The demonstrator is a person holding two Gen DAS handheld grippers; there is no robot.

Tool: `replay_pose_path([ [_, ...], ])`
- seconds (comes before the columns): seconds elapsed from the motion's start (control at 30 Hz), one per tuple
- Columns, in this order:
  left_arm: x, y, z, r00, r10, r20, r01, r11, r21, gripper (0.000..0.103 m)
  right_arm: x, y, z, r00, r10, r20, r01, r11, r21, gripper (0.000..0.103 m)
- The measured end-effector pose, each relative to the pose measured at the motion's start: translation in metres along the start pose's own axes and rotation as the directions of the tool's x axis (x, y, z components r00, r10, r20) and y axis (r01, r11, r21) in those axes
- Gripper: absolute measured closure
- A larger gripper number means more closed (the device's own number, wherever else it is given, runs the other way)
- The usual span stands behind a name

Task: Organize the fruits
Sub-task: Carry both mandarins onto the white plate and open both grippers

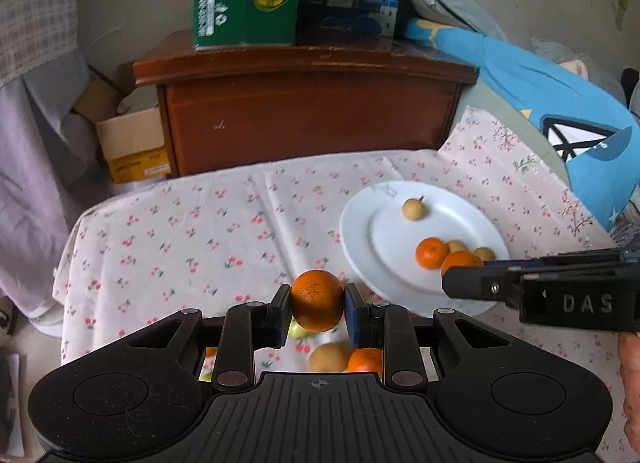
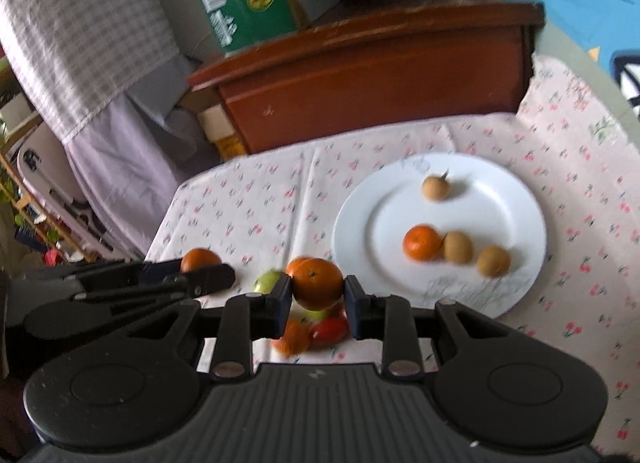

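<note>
My left gripper [image 1: 317,307] is shut on an orange [image 1: 317,300] and holds it above the cherry-print cloth, left of the white plate [image 1: 360,247]. My right gripper [image 2: 317,294] is shut on another orange [image 2: 317,283], just off the plate's [image 2: 352,231] near-left rim. The plate holds one orange [image 2: 423,242] and three small brown fruits [image 2: 458,247]. In the left wrist view the right gripper [image 1: 464,281] reaches in over the plate's near edge with its orange [image 1: 462,259]. In the right wrist view the left gripper [image 2: 208,269] and its orange [image 2: 200,259] show at left.
Loose fruit lies on the cloth under the grippers: a brown fruit [image 1: 329,357], an orange [image 1: 366,360], a green fruit [image 2: 267,280] and a red one [image 2: 330,330]. A wooden cabinet [image 1: 308,111] with boxes stands behind the table. A blue cushion [image 1: 560,103] lies at right.
</note>
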State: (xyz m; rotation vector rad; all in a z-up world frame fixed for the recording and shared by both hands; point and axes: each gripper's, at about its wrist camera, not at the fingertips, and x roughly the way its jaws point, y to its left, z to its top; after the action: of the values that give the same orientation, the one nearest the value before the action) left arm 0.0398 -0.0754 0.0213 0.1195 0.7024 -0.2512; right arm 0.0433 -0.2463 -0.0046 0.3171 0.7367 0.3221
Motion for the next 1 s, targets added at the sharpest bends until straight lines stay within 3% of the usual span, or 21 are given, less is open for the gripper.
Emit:
replay_pose_path([
  [0.6, 0.02, -0.027, 0.057, 0.998, -0.059, 0.026, 0.059, 0.998, 0.001, 0.079, -0.039, -0.048, 0.056, 0.978, -0.113, 0.176, 0.088, 0.985, 0.147, 0.075],
  [0.77, 0.038, -0.034, 0.064, 0.996, -0.09, 0.008, 0.09, 0.996, 0.023, 0.079, -0.037, -0.072, 0.059, 0.974, -0.144, 0.175, 0.104, 0.97, 0.22, 0.075],
  [1.0, 0.062, -0.035, 0.052, 0.991, -0.122, -0.062, 0.123, 0.992, 0.01, 0.078, -0.013, -0.097, 0.048, 0.984, -0.145, 0.103, 0.1, 0.932, 0.349, 0.075],
])
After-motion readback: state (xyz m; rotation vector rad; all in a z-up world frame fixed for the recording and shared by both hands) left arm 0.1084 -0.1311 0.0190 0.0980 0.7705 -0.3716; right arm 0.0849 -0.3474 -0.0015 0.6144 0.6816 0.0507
